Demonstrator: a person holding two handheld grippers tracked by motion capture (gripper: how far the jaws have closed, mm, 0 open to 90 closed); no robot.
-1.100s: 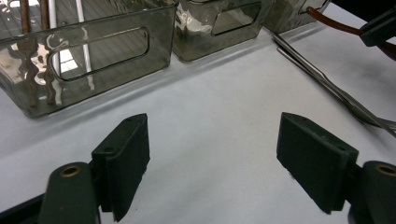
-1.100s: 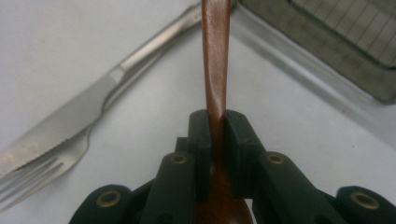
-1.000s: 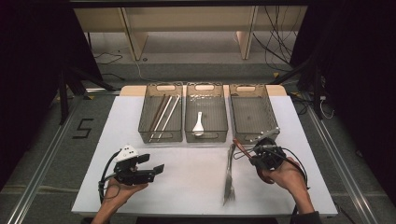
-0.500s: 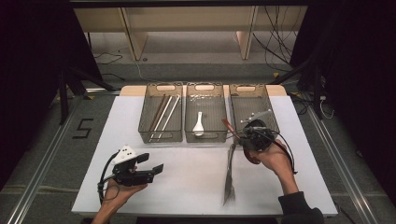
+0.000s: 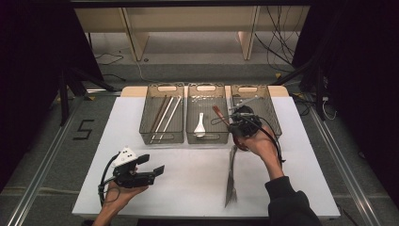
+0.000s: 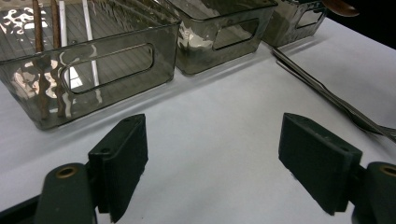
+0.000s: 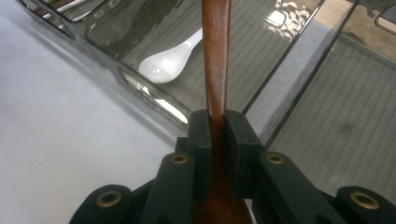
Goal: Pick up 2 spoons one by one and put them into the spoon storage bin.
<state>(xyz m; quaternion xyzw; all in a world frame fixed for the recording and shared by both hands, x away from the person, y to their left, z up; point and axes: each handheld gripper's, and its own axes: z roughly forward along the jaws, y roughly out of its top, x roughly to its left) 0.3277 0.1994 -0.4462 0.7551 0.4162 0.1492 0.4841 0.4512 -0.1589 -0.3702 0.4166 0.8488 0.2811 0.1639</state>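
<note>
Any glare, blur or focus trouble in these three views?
High view: table evenly lit, surroundings dark, forks slightly smeared. Left gripper view: bright reflections on the clear bins; open left tongs sharp. Right gripper view: wooden spoon clamped in the right tongs is close and soft; white spoon behind it blown out by glare.

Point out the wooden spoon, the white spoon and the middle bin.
wooden spoon (image 7: 215, 56), right gripper view, on its handle.
white spoon (image 5: 199, 129), high view, on its bowl.
middle bin (image 5: 207, 88), high view, on its far rim handle.

"5" on the floor
</note>
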